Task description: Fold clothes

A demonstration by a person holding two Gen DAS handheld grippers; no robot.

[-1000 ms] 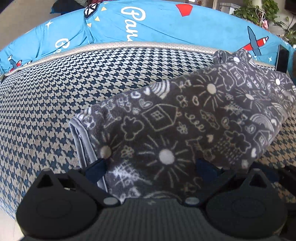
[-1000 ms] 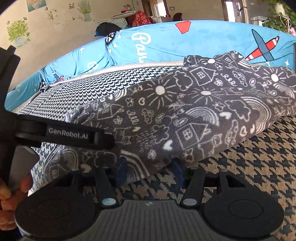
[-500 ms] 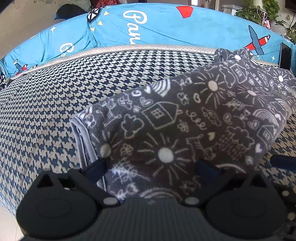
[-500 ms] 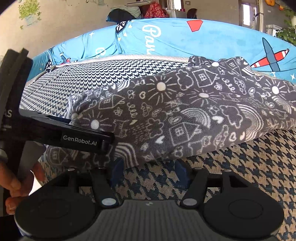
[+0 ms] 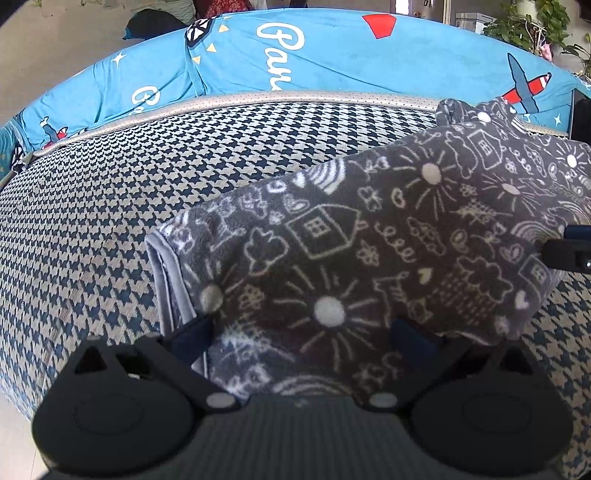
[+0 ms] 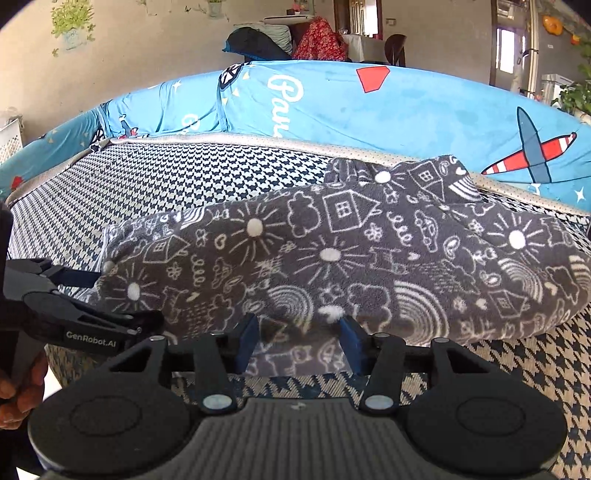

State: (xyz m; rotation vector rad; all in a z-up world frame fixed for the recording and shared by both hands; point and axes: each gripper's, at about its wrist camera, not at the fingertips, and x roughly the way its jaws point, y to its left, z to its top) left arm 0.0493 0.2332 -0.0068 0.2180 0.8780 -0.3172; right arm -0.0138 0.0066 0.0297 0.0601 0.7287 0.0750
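A dark grey fleece garment (image 5: pixel 369 251) with white doodles lies folded on the houndstooth sofa seat (image 5: pixel 110 206). My left gripper (image 5: pixel 301 332) has its jaws wide apart, with the garment's near left end lying between them. The right wrist view shows that gripper (image 6: pixel 107 295) at the garment's left end. My right gripper (image 6: pixel 299 339) is at the garment's (image 6: pixel 332 258) front edge. Its jaws are closing, with a fold of the fleece between the blue pads. One right finger (image 5: pixel 565 251) shows at the right edge of the left wrist view.
A blue sofa back cover (image 6: pixel 369 103) with planes and white lettering rises behind the seat. A person's hand (image 6: pixel 18 391) holds the left gripper's handle. Potted plants (image 5: pixel 532 26) stand at the far right. Piled clothes (image 6: pixel 295 40) lie beyond the sofa.
My right gripper has risen and pushed forward, so the garment's front edge now sits between its fingers, and its jaws have narrowed. The left gripper has stayed put.
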